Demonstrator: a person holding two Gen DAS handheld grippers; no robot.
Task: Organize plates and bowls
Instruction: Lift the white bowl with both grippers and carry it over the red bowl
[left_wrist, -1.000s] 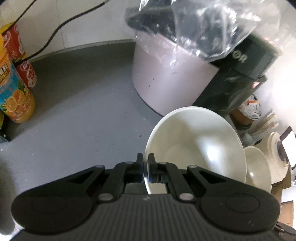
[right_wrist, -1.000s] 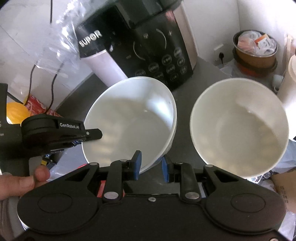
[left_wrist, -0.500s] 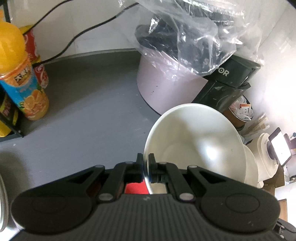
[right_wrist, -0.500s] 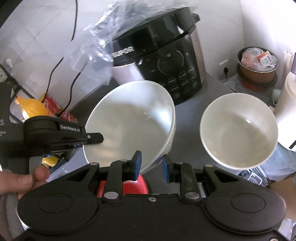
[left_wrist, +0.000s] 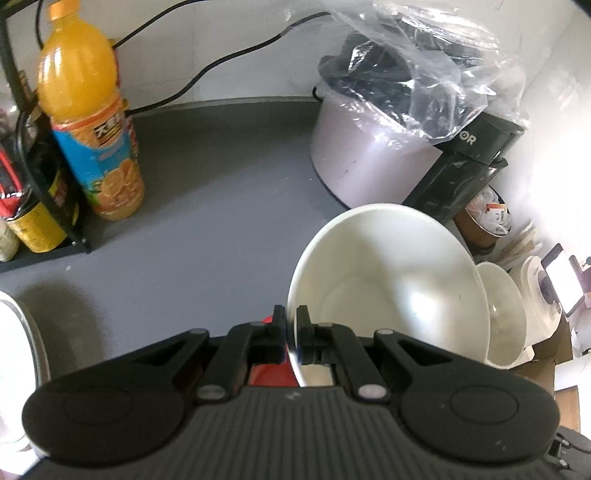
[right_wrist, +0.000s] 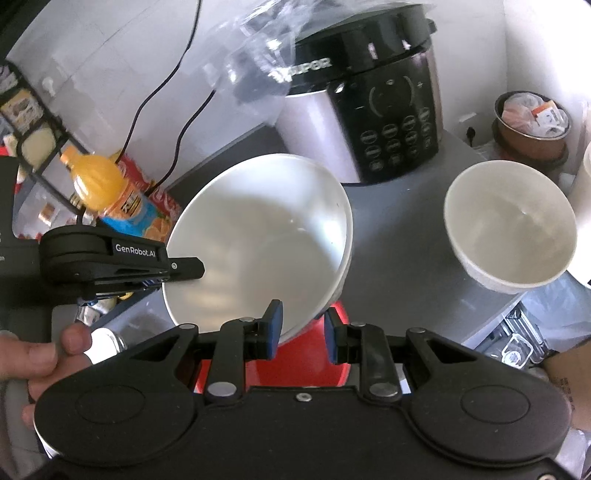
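Note:
My left gripper (left_wrist: 291, 326) is shut on the rim of a large white bowl (left_wrist: 388, 288) and holds it tilted above the grey counter; the same gripper (right_wrist: 177, 271) and bowl (right_wrist: 258, 243) show in the right wrist view. My right gripper (right_wrist: 301, 328) is open, its jaws astride the bowl's near rim without clamping it. A second, smaller white bowl (right_wrist: 511, 225) stands on the counter to the right, also seen in the left wrist view (left_wrist: 504, 306). A red plate or dish (right_wrist: 299, 365) lies under the held bowl.
A black rice cooker (right_wrist: 373, 110) with a clear plastic bag (left_wrist: 417, 81) on it stands at the back. An orange juice bottle (left_wrist: 88, 122) and a black wire rack (left_wrist: 44, 206) stand at the left. A brown pot (right_wrist: 532, 122) of packets sits at the far right.
Both grippers and the held bowl have risen and drawn back from the cooker. The juice bottle and the red dish have come more into view. The grip is unchanged.

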